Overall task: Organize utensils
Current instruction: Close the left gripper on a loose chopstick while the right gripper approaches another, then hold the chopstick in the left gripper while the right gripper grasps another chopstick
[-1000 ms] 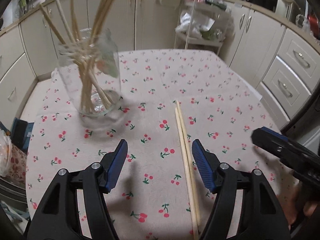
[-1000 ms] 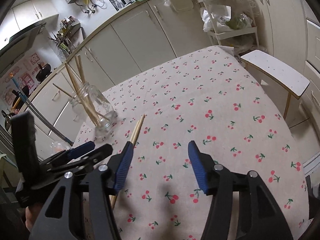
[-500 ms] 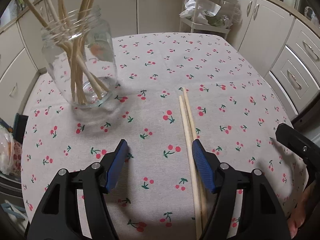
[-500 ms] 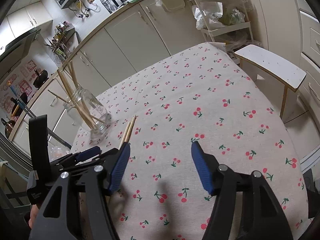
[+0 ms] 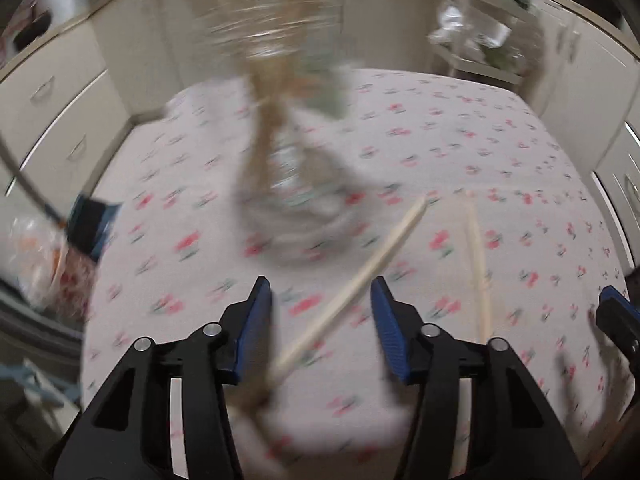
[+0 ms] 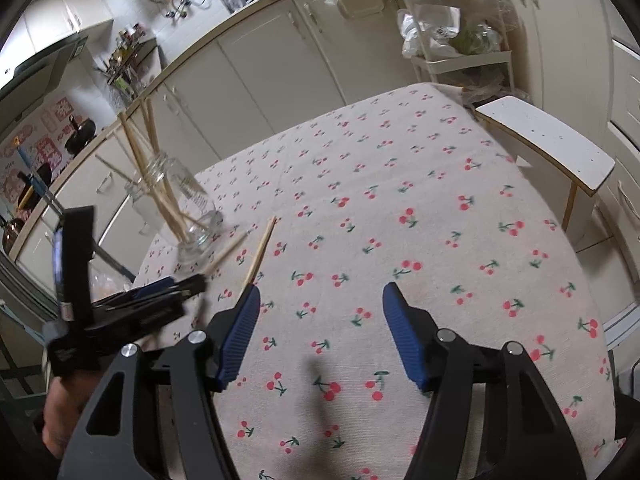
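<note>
Blur smeared my left view: my left claw (image 5: 320, 312) was closing, one chopstick (image 5: 356, 284) slanting between its pads, not yet pinched, a second chopstick (image 5: 478, 268) lying just right of it. Ahead stood the jar (image 5: 288, 128). My right claw (image 6: 320, 336) gaped over bare tablecloth (image 6: 400, 208), chopsticks off to its left.
</note>
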A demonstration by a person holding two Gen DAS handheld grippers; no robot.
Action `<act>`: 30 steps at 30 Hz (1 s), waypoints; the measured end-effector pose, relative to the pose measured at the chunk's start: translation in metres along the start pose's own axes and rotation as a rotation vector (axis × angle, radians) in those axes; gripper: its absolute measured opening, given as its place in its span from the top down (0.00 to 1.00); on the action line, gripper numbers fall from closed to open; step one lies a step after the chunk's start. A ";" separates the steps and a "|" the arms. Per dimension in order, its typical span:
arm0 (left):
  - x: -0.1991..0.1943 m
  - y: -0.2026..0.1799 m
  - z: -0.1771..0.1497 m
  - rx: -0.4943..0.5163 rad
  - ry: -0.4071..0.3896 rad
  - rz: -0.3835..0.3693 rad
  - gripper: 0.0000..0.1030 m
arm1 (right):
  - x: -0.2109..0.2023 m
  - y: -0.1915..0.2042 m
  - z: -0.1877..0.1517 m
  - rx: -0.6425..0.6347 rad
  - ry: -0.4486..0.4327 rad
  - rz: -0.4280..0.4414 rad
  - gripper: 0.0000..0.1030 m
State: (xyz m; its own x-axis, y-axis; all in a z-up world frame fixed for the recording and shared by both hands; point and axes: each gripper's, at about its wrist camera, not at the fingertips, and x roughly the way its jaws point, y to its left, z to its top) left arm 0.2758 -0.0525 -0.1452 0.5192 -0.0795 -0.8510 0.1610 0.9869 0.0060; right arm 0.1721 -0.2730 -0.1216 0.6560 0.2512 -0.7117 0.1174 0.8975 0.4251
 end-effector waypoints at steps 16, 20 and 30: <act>0.016 -0.003 0.028 0.135 0.059 -0.090 0.86 | 0.055 0.042 0.032 -0.103 0.119 -0.060 0.53; 0.008 0.017 0.016 0.077 0.092 -0.107 0.93 | 0.060 0.043 0.031 -0.118 0.141 -0.066 0.53; -0.022 0.004 -0.017 0.026 0.159 -0.284 0.92 | 0.071 0.053 0.026 -0.172 0.176 -0.070 0.53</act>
State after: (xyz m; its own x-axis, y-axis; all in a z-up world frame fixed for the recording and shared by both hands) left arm 0.2509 -0.0446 -0.1348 0.3134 -0.3263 -0.8918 0.3032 0.9243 -0.2316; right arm 0.2439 -0.2169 -0.1349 0.5088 0.2324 -0.8289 0.0194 0.9595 0.2810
